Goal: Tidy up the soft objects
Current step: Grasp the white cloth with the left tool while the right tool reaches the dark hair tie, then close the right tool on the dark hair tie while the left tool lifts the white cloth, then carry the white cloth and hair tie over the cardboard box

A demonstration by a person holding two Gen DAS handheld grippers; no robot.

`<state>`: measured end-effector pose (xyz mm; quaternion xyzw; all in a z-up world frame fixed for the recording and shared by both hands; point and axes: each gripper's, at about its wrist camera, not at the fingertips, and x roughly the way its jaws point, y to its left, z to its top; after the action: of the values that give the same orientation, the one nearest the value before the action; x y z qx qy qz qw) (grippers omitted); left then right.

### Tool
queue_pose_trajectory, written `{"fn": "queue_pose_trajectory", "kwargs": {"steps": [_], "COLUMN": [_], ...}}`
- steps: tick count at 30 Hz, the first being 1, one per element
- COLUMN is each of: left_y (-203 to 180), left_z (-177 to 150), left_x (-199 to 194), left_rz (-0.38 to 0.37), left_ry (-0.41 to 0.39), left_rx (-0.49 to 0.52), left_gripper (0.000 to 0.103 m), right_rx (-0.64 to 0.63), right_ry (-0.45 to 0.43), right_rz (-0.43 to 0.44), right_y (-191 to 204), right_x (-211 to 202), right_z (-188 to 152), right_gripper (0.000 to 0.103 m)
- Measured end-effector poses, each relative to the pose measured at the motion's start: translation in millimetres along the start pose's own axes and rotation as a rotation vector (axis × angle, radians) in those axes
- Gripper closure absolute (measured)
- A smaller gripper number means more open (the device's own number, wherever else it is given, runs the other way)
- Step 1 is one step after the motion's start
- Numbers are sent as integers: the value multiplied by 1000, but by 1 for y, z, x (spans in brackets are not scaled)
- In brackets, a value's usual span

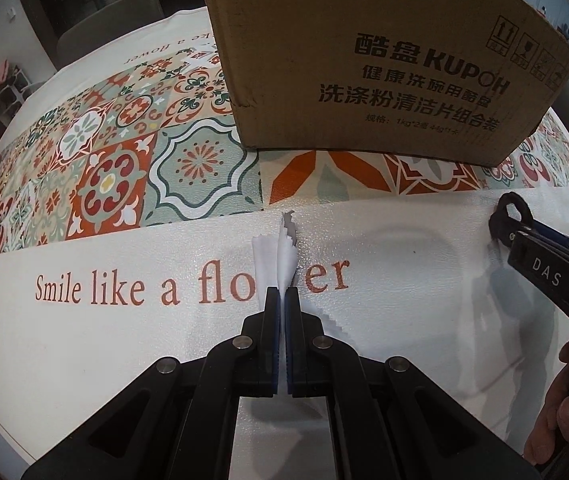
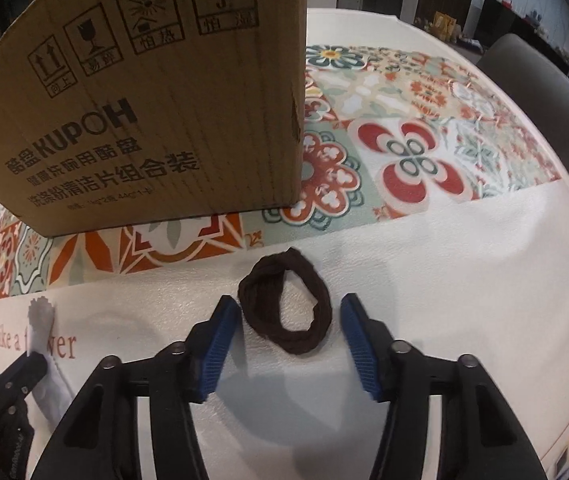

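The left gripper (image 1: 284,294) has its fingers clenched on a white cloth (image 1: 280,252), which rises from the surface (image 1: 124,340) toward 12 o'clock. The right gripper (image 2: 290,312) is spread wide, its blue pads (image 2: 216,356) flanking a dark brown hair tie (image 2: 284,304) lying flat. A cardboard box (image 2: 156,100) stands beyond at 11 o'clock.

Patterned tablecloth (image 1: 104,184) (flower slogan); grey chair (image 2: 544,80) behind.

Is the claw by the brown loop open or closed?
Open. The right gripper has its blue pads apart on either side of the loop.
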<state>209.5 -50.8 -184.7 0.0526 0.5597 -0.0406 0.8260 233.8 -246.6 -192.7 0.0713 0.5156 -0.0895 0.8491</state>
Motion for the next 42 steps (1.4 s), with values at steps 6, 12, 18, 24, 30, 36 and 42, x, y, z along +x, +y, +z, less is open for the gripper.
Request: {"fn": "queue_pose_trajectory", "kwargs": {"steps": [6,12,18,24,30,36,42], "left_y": [0,0,1,2,5,10,14], "left_z": [1,0,-1,-2,-4,-4,1], "left_x": [0,-9,-28,-48,-69,-90,-110], "left_rz": [6,7,5,1,-5,-13,-20], "left_ry": [-9,-31,-73,-126,-178,-226,-275], "left_rx": [2,2,-4,-5,-12,-23,-32], "left_gripper": [99,99,99,99,99,99,99], "right_rx": [-4,-8,-9,-14,-18,-27,-46], "right_ry": [-20,-37,-65,-105,-139,-172,-206], "right_rz": [7,-1,6,16,25,40,59], "right_y": [-1,0,2,2,3,6,14], "right_x": [0,-6,-24,-50,-73,-97,-122], "right_z": [4,-1,-5,-9,-13,-15,-17], "right_gripper": [91,93,93,93,93,93,93]}}
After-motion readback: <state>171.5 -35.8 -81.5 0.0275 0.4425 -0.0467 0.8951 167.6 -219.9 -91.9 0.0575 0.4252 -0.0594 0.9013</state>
